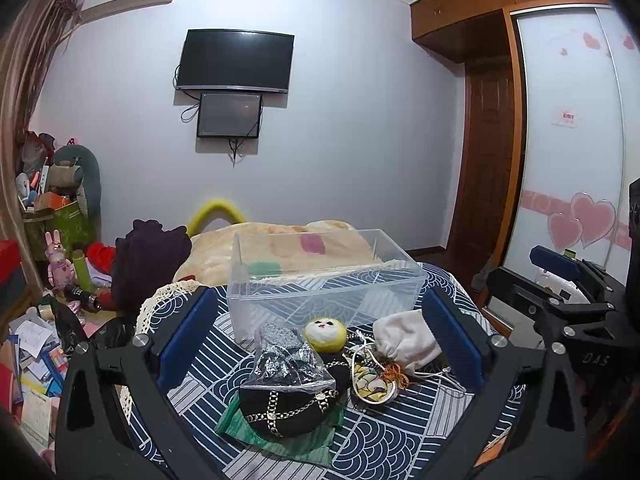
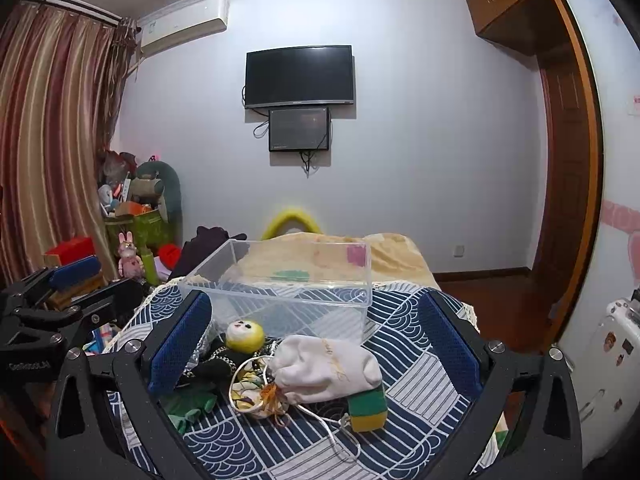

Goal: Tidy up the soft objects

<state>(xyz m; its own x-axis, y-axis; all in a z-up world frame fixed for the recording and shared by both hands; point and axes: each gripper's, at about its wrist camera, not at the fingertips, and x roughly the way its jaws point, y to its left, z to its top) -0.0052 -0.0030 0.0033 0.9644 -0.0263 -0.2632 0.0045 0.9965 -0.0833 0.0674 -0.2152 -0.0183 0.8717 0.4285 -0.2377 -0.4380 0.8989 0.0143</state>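
Both grippers hang above the pile, nothing grasped. Left gripper (image 1: 318, 346): jaws wide, framing the black chain-trimmed pouch (image 1: 288, 408) at lower centre. Right gripper (image 2: 316, 350): jaws wide, straddling the white drawstring bag (image 2: 326, 368) at centre frame. Clear bin (image 1: 320, 280) stands empty just behind the pile on the worktop (image 1: 384, 440), open side up, presumably so items drop straight in. Yellow plush head (image 2: 245, 335) lies near the bin's front wall.

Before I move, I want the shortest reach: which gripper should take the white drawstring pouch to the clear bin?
Right. The white drawstring pouch lies centred between the right gripper's open jaws; it sits beside the left gripper's right finger.
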